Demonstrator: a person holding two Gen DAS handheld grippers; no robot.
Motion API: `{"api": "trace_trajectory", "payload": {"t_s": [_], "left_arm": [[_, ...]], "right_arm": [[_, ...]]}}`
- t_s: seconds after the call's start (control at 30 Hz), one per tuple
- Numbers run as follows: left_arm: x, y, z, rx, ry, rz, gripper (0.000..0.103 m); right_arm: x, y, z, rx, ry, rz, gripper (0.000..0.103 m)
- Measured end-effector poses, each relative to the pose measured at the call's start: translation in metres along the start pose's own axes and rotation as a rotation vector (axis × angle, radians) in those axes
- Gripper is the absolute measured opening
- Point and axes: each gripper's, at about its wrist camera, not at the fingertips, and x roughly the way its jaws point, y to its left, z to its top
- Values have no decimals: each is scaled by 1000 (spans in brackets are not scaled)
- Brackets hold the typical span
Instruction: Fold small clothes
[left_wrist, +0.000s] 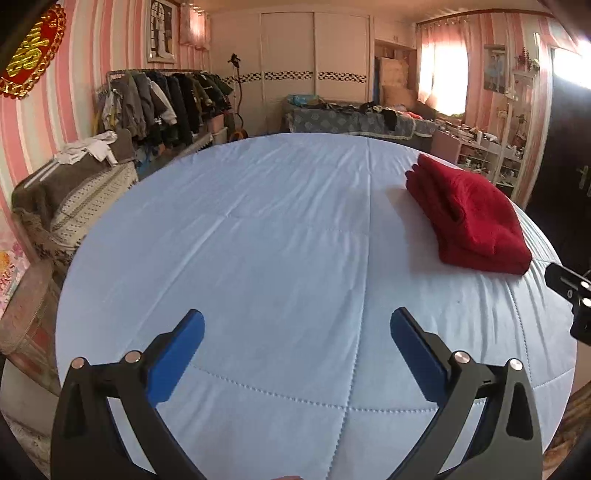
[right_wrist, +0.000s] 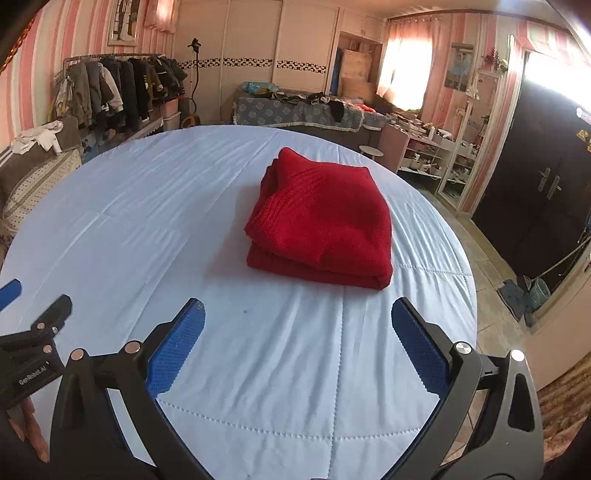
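**Folded red sweater on the bed, both grippers empty**

We hold our left gripper (left_wrist: 297, 326) above the near part of the bed (left_wrist: 258, 229), and its two blue fingers (left_wrist: 177, 360) stand wide apart with nothing between them. Under them we see only the light blue quilted cover with its stitched lines.

Our right gripper (right_wrist: 298, 319) is also spread wide and holds nothing. Its blue pads (right_wrist: 419, 350) show a rough dotted surface. The red sweater (right_wrist: 321, 218) lies just beyond this gripper, folded in a thick, almost square packet, flat on the cover and not touching the fingers. In the left wrist view the same sweater (left_wrist: 469, 214) is at the right side of the bed, near its right edge, well apart from the left gripper.

At the far left we see a clothes rack (left_wrist: 162, 99) full of dark jackets. Far behind the bed there is a sofa (right_wrist: 295, 110) covered with scattered things, and a window with pink curtains (right_wrist: 402, 70) gives strong light. A dark door (right_wrist: 546, 177) stands at the right.
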Motion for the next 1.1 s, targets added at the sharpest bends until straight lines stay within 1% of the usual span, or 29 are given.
{"api": "trace_trajectory", "payload": {"t_s": [0.07,0.23,0.3,0.5,0.57,1.1], "left_arm": [[-1,1,1,-17,-6,-11,101],[-2,10,3,-58,-11,8,101],[-4,13,3,-68,-11,4,101],[-7,10,6,-50,-13,1,101],[-7,8,6,-48,-7,-12,101],[-13,3,8,-35,-12,-10,101]], "right_arm": [[1,-1,0,0,2,3,100],[0,-1,0,-1,-3,7,100],[1,-1,0,-4,-5,10,100],[2,-1,1,-3,-3,14,100],[2,-1,2,-4,-3,15,100],[4,-1,2,0,-10,21,100]]}}
